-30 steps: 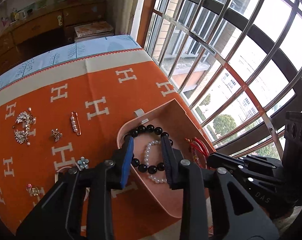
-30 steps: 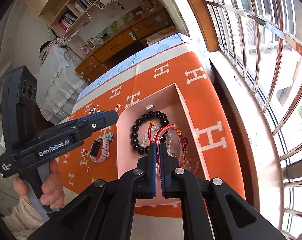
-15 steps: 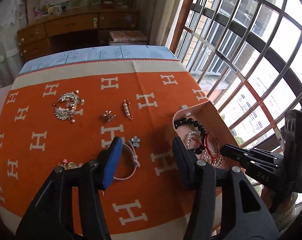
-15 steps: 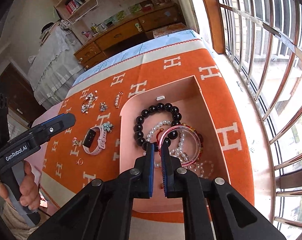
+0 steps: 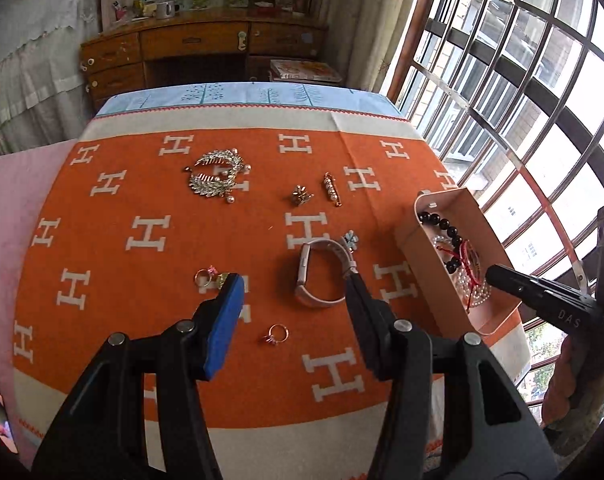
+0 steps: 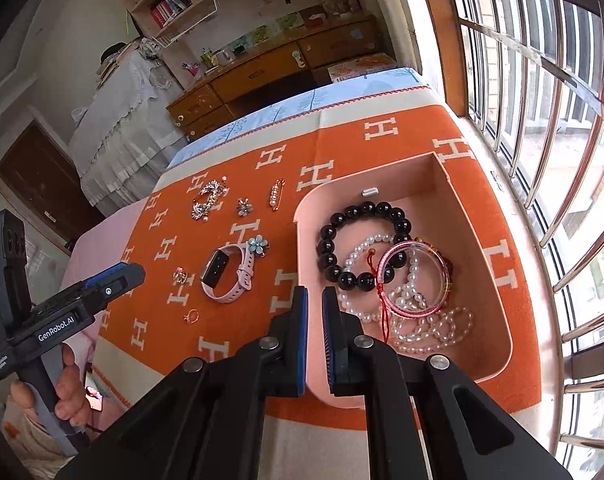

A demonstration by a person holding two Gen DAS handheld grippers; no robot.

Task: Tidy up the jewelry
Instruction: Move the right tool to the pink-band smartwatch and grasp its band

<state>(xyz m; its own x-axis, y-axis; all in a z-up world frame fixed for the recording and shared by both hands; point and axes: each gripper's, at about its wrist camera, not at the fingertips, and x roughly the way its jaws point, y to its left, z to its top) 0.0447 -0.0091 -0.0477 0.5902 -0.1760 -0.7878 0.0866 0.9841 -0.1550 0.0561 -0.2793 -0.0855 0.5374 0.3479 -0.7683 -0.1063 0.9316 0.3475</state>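
we note the orange cloth point(image 5: 149, 200) with white h marks covering the table; the left wrist view shows nearly all of it, while the right wrist view gives only a slanted part. the pink box point(image 6: 498, 280) sits at the right edge of the cloth by the window. from the right wrist we look straight into it: black bead bracelet point(image 6: 342, 236), pearl strands point(image 6: 422, 320) and a pink bangle point(image 6: 414, 280) with red cord lie heaped together. from the left wrist the box's near wall hides most of that heap.

left of the box, on open cloth: pale pink watch point(image 5: 322, 272), a blue flower brooch point(image 5: 350, 239) touching its strap, a leaf brooch point(image 5: 215, 176) far left, a small star piece point(image 5: 302, 195) and a pearl pin point(image 5: 332, 189) beside each other, a ring cluster point(image 5: 205, 277), and a single ring point(image 5: 276, 334) nearest us.

left gripper point(image 5: 293, 292) stands about half spread above the cloth with nothing between its pads; its right finger tip overlaps the watch strap in view, and we cannot tell if it touches. the left finger hides part of the ring cluster.

right gripper point(image 6: 314, 300) has its pads almost together, a slim gap showing, gripping nothing, over the box's near left rim. a hand point(image 6: 57, 392) holding the left gripper shows only in the right wrist view.
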